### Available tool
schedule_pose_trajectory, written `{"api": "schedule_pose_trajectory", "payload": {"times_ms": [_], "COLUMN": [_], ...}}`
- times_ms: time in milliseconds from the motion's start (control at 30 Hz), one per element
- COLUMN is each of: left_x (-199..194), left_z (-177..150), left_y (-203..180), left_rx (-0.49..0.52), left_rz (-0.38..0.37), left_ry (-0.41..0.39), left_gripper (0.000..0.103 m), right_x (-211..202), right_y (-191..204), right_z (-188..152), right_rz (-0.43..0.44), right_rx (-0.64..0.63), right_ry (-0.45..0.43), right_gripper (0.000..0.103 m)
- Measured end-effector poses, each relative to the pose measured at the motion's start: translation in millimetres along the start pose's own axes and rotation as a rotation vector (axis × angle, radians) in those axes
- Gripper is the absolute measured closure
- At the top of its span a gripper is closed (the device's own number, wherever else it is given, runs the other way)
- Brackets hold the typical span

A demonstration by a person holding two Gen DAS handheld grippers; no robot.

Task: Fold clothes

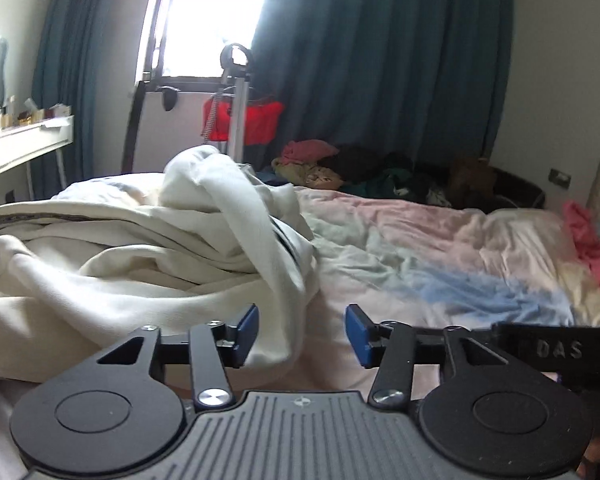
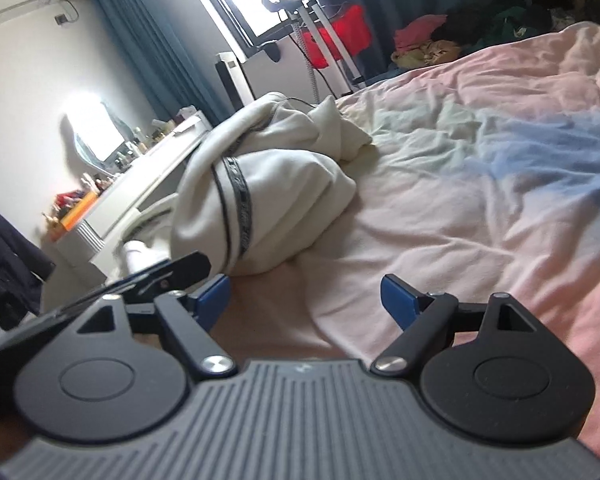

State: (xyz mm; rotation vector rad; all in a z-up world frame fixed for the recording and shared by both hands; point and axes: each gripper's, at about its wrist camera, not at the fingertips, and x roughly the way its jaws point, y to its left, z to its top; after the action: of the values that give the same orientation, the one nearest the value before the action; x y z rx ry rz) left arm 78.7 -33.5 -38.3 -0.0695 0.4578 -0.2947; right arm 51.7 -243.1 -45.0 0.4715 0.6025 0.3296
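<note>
While the crumpled cream-white fleece garment with a dark patterned stripe (image 1: 148, 248) lies in an unfolded heap, the folding has, by my judgement, hardly begun: no flat panel, no squared edge and no finished stack shows in either view. The left gripper (image 1: 301, 332) has its blue-padded fingers spread apart with nothing pinched; a hanging fold of the garment drapes just ahead of it and against its left finger, though whether cloth truly touches the pad is hard to tell. The right gripper (image 2: 305, 300) is likewise released and empty, with the garment ahead and to its left, a little apart, and bare sheet directly between its fingers. Both hover low over the wrinkled pastel pink, blue and pale green bedsheet (image 1: 440, 256). Far ahead of the left gripper, a mixed pile of pink, dark and green clothes (image 1: 364, 172) waits by the teal curtain (image 1: 380, 60), apparently unfolded too. What remains looks like nearly everything: spreading the garment flat, folding it, then the pile.
</note>
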Motion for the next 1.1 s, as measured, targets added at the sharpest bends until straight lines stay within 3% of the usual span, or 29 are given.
{"api": "schedule_pose_trajectory", "payload": {"times_ms": [100, 200, 333, 467, 600, 733, 833, 867, 900, 933, 967, 1100], "left_x": [-8.3, -10.2, -0.7, 11.9, 21.8, 22.3, 21.1, 21.5, 22.4, 23.2, 25.0, 25.9], "left_z": [10.3, 21.0, 28.4, 30.7, 30.5, 31.6, 29.2, 27.7, 26.4, 25.8, 25.7, 30.3], "left_y": [15.1, 31.5, 59.0, 94.5, 123.9, 149.2, 173.5, 180.8, 186.3, 190.0, 192.8, 202.0], "left_rx": [-0.063, -0.087, -0.103, -0.233, -0.293, -0.298, -0.388, -0.428, -0.456, -0.468, -0.468, -0.483], "left_rz": [0.022, 0.069, 0.161, 0.170, 0.178, 0.353, 0.417, 0.420, 0.419, 0.420, 0.423, 0.444], "left_ry": [-0.017, -0.027, -0.033, -0.014, -0.016, -0.065, -0.088, -0.088, -0.084, -0.077, -0.070, -0.077], "left_gripper": [0.039, 0.030, 0.030, 0.030, 0.029, 0.025, 0.024, 0.024, 0.024, 0.024, 0.024, 0.024], "right_x": [15.6, 41.3, 100.0, 172.5, 245.5, 306.9, 341.1, 349.4, 355.3, 361.2, 364.9, 331.3], "right_y": [7.5, 25.3, 50.3, 62.2, 68.3, 69.1, 70.3, 74.3, 78.5, 82.7, 86.2, 85.5], "right_z": [22.6, 65.0, 130.1, 181.9, 209.9, 224.7, 225.2, 224.5, 221.1, 217.6, 214.6, 220.1], "right_rz": [0.017, 0.035, 0.020, -0.053, -0.159, -0.200, -0.201, -0.221, -0.252, -0.282, -0.309, -0.364], "right_rx": [0.002, -0.007, 0.001, 0.070, 0.115, 0.165, 0.169, 0.128, 0.078, 0.028, -0.016, -0.068], "right_ry": [0.012, -0.002, -0.003, -0.013, 0.011, 0.057, 0.104, 0.129, 0.155, 0.182, 0.200, 0.115], "right_gripper": [0.037, 0.039, 0.039, 0.039, 0.039, 0.039, 0.039, 0.042, 0.052, 0.080, 0.087, 0.090]}}
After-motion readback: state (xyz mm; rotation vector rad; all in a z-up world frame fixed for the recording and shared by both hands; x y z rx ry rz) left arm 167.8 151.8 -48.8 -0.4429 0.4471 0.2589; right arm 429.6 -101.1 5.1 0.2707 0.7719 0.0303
